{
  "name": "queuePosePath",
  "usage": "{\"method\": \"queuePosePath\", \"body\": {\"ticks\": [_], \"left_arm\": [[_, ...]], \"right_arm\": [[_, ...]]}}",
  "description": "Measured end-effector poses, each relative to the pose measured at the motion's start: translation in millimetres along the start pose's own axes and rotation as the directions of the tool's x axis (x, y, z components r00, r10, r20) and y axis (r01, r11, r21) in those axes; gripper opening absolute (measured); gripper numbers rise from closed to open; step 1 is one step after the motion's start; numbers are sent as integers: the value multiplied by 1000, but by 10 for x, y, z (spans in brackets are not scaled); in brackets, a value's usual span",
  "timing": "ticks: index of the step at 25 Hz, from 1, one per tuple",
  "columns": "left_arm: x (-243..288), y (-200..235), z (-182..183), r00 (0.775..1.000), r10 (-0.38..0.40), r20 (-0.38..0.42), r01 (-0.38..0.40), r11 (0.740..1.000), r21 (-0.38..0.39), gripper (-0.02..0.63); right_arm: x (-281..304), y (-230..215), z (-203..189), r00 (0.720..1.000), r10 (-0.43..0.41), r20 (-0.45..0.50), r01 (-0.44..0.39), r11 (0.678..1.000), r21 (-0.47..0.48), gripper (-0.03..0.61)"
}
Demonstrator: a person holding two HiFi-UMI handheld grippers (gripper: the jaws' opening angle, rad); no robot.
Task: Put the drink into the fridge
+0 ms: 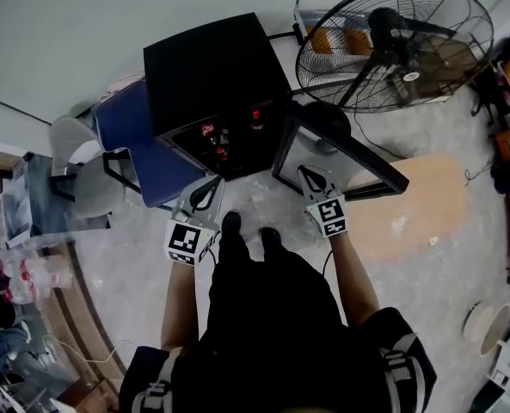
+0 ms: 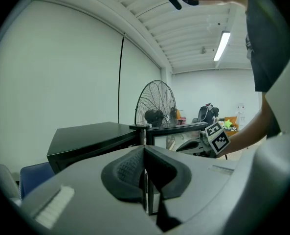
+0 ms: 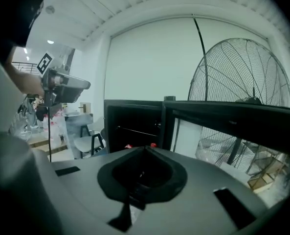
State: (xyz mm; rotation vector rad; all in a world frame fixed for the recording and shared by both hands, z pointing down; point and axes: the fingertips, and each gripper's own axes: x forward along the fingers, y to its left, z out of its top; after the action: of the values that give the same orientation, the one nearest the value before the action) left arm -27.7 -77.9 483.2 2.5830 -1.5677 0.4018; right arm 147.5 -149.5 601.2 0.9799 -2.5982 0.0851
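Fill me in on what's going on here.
A person stands facing a small black fridge whose door is swung open. Red-capped drinks sit inside. The left gripper and right gripper are both shut and empty, held just in front of the opening.

A large black fan (image 1: 394,45) stands by the wall at upper right. A blue chair (image 1: 125,119) sits at left, a grey chair (image 1: 68,138) just beside it.

Drinks (image 1: 207,130) in the dark fridge (image 1: 211,67), too small for detail; fan (image 3: 233,82) cropped by the right gripper view's edge
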Motion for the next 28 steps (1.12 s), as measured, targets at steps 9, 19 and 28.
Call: {"method": "queuePosePath", "body": {"ticks": [9,19,28], "left_arm": [[-69,-171,-4,1000,16,-6,-16,1000,18,2],[-203,-238,-29,1000,28,-14,-27,999,30,2],[-192,-208,-20,1000,9,-23,-8,999,37,2]], "right_arm": [[-287,-27,137,999,38,24,-38,999,-35,2],[-417,89,197,997,57,46,-55,998,-41,2],[-458,150,269,994,85,66,-82,995,-49,2]]}}
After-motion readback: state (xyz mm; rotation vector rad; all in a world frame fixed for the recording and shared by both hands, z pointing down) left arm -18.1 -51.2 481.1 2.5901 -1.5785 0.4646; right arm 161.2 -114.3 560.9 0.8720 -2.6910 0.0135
